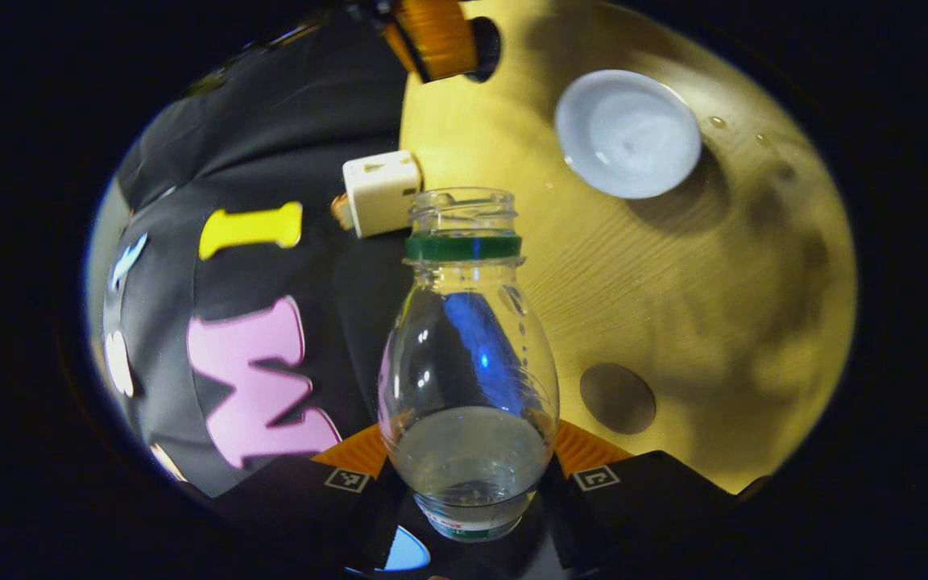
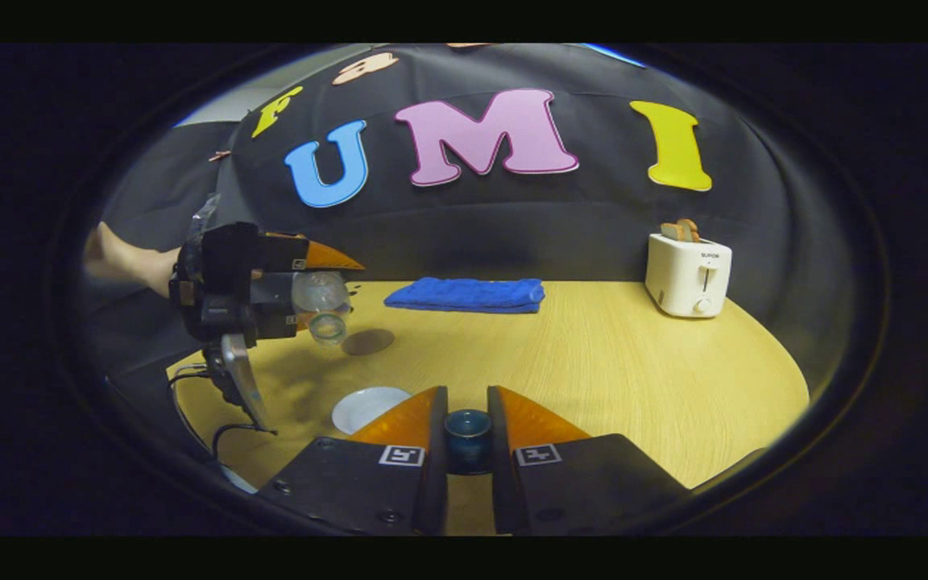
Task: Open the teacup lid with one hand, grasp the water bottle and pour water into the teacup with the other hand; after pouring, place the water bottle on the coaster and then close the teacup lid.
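My left gripper [image 1: 470,455] is shut on a clear, capless water bottle [image 1: 468,362] with a green neck ring and some water inside. In the right gripper view a hand holds that left gripper [image 2: 315,292] above the table's left side. There the bottle [image 2: 321,300] is tipped, mouth down, above and behind the white teacup [image 2: 369,407]. The open teacup [image 1: 629,133] stands on the table ahead of the bottle's mouth. The brown round coaster [image 1: 617,397] [image 2: 367,341] lies bare. My right gripper [image 2: 466,403] is shut on the dark blue teacup lid [image 2: 468,433], held off the cup.
A white toaster [image 2: 688,274] [image 1: 381,193] stands at the table's far right by the black cloth wall. A folded blue towel [image 2: 464,294] lies at the back middle. A few water drops [image 1: 718,122] sit near the cup. The round wooden table [image 2: 633,370] ends close to my right gripper.
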A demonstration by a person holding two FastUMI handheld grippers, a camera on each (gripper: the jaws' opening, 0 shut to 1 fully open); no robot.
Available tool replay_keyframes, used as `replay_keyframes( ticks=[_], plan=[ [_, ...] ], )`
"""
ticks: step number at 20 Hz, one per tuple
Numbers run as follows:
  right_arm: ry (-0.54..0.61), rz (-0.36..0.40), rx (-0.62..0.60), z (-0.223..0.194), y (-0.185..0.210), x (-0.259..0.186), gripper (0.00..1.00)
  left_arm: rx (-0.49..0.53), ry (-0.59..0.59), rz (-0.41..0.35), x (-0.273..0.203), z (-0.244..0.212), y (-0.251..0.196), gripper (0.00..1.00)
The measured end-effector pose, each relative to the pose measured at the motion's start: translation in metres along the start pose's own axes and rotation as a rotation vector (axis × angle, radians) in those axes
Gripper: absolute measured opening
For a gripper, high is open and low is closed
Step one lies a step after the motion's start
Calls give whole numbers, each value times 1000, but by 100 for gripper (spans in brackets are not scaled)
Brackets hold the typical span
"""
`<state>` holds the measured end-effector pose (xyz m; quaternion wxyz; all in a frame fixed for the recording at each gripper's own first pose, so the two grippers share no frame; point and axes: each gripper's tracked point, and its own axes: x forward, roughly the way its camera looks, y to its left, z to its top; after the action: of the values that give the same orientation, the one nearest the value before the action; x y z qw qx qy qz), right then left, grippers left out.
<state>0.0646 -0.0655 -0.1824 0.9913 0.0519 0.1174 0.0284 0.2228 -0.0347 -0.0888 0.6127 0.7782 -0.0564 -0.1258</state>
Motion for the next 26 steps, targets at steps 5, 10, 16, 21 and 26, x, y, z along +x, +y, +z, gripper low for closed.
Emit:
replay_keyframes(
  ticks=[5, 10, 16, 21, 26],
  plan=[
    [-2, 11, -27, 16, 11, 13, 26, -583, 117, 30, -15, -46, 9, 76],
    [-4, 33, -62, 25, 28, 18, 26, -1121, 98, 96, -8, -66, 20, 76],
    [-23, 70, -63, 26, 53, 27, 31, -1701, -23, 184, 16, -62, 16, 76],
    [-38, 56, -65, 23, 64, 39, 26, -1916, -40, 239, 28, -59, 4, 72],
    [-27, 38, -22, 18, 71, 52, 26, -1966, -36, 256, 34, -52, 0, 79]
  ],
)
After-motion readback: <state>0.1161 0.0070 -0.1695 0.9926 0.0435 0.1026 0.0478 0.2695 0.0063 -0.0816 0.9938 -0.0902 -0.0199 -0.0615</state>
